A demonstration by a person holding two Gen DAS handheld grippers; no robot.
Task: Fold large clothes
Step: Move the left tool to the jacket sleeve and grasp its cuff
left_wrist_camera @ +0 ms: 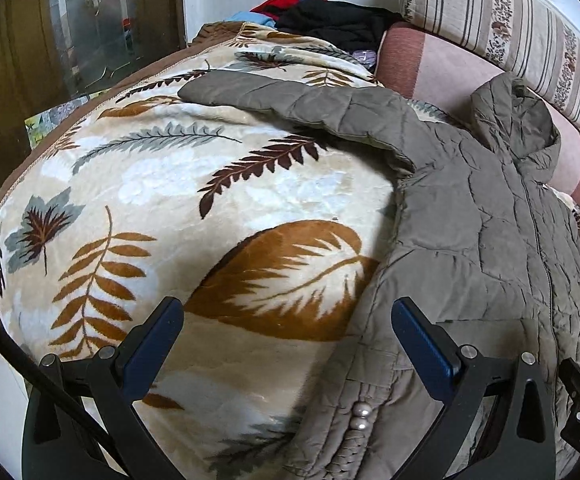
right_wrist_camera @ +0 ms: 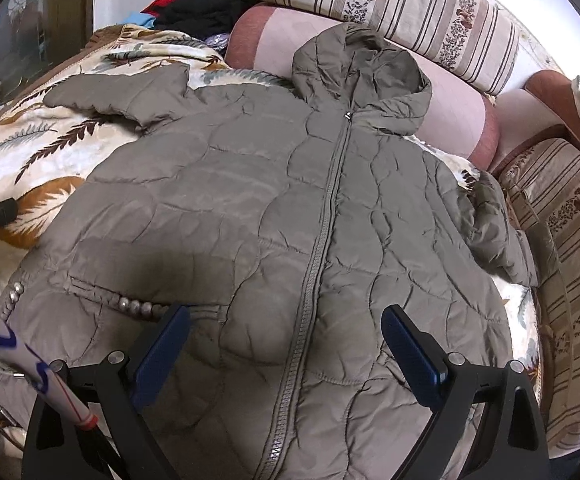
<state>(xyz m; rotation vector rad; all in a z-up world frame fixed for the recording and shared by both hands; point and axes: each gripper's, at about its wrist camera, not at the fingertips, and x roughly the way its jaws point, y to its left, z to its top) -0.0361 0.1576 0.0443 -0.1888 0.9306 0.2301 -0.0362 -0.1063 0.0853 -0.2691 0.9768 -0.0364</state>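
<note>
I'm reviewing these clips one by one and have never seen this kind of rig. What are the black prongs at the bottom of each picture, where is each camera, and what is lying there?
There is no robot arm here. A person holds a two-finger gripper in each hand, and each gripper carries a wide-angle camera looking forward along its fingers, which is why the pictures bulge. The black prongs with blue pads are those fingers. One picture comes from the left gripper, the other from the right gripper. Both are open and hold nothing.

Below them a grey-green quilted hooded jacket lies front up, zipped, on a leaf-patterned blanket. One sleeve stretches out sideways; the hood rests against a pink bolster. Striped cushions and a pile of dark clothes lie behind. Folding has not visibly begun.
</note>
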